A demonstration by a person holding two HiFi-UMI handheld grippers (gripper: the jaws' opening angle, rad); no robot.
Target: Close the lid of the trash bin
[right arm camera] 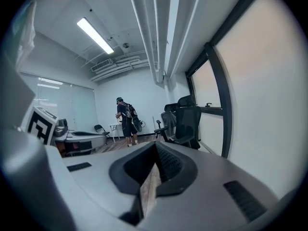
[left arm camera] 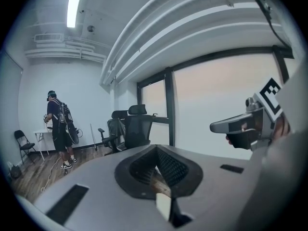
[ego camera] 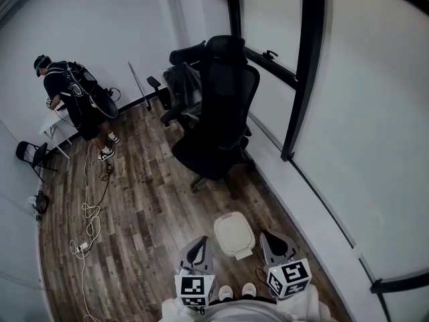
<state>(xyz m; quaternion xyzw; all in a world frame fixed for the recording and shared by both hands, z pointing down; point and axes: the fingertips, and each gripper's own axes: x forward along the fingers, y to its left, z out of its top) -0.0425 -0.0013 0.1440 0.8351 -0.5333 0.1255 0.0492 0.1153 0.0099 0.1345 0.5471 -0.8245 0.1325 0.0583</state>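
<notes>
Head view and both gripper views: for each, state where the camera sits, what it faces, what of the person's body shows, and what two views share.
Head view: on the person's head, steeply down at trash bin, left gripper, right gripper; own shoes show.
Left gripper view: on the left gripper, along its jaws towards the office chair; right gripper at right.
Right gripper view: on the right gripper, same way; left gripper at left.
Shared: both gripper views show the office chair and a standing person.
</notes>
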